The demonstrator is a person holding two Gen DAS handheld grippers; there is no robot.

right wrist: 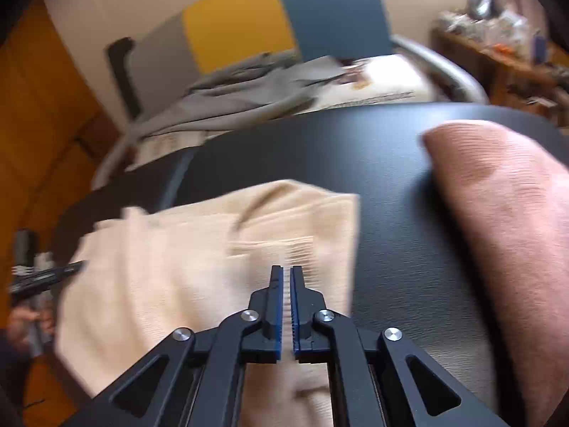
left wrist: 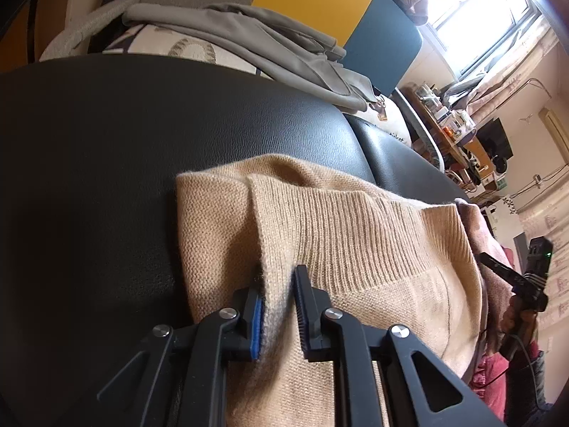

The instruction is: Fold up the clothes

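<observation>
A tan knit sweater (left wrist: 355, 249) lies folded on the black leather surface (left wrist: 142, 160). My left gripper (left wrist: 279, 277) is shut on a fold of the sweater at its left edge, near the ribbed band. In the right wrist view the sweater (right wrist: 177, 267) lies left of centre, blurred. My right gripper (right wrist: 286, 271) hovers over the sweater's right part with its jaws nearly together and nothing between them. The right gripper also shows at the far right of the left wrist view (left wrist: 512, 277). The left gripper shows at the left edge of the right wrist view (right wrist: 46, 274).
A pink knit garment (right wrist: 505, 213) lies on the black surface to the right of the sweater. Behind the surface a chair holds grey clothes (left wrist: 266, 42) and a patterned cushion (left wrist: 170, 44). A cluttered wooden shelf (left wrist: 455, 124) stands at the back right.
</observation>
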